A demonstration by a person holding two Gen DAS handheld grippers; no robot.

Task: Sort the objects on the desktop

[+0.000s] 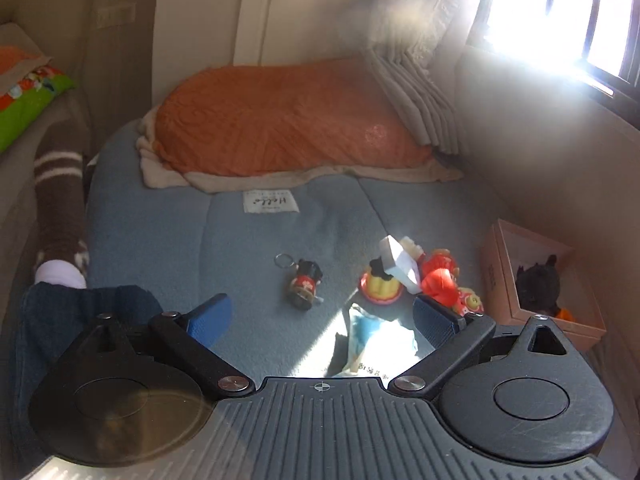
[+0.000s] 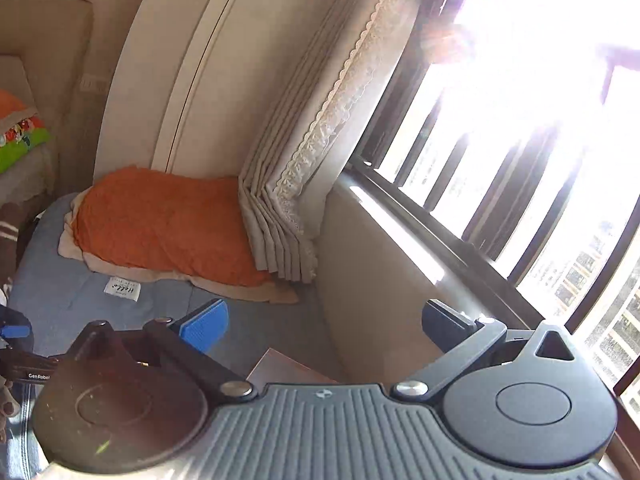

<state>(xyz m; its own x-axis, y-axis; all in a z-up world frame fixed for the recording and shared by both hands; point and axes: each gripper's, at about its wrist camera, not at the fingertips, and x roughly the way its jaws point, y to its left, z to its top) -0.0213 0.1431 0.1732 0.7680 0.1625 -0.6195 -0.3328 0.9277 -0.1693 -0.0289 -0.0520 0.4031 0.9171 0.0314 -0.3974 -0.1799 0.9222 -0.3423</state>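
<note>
In the left wrist view my left gripper [image 1: 323, 318] is open and empty, held above a blue mat [image 1: 180, 240]. Ahead of it lie a small red-and-black figure keychain [image 1: 304, 282], a yellow-and-red toy [image 1: 379, 286], a white block [image 1: 400, 262], a red toy [image 1: 438, 278] and a crumpled light blue packet [image 1: 378, 340]. A pink cardboard box [image 1: 540, 280] at the right holds a black toy [image 1: 536, 284]. In the right wrist view my right gripper [image 2: 322, 326] is open and empty, raised above the box's corner [image 2: 280, 366] and pointing at the wall below the window.
An orange cushion [image 1: 280, 120] on a beige towel lies at the mat's far end. Folded curtains [image 2: 304, 184] hang by the barred window [image 2: 520, 160]. A person's leg in jeans and a brown striped sock [image 1: 60, 216] rests at the mat's left edge.
</note>
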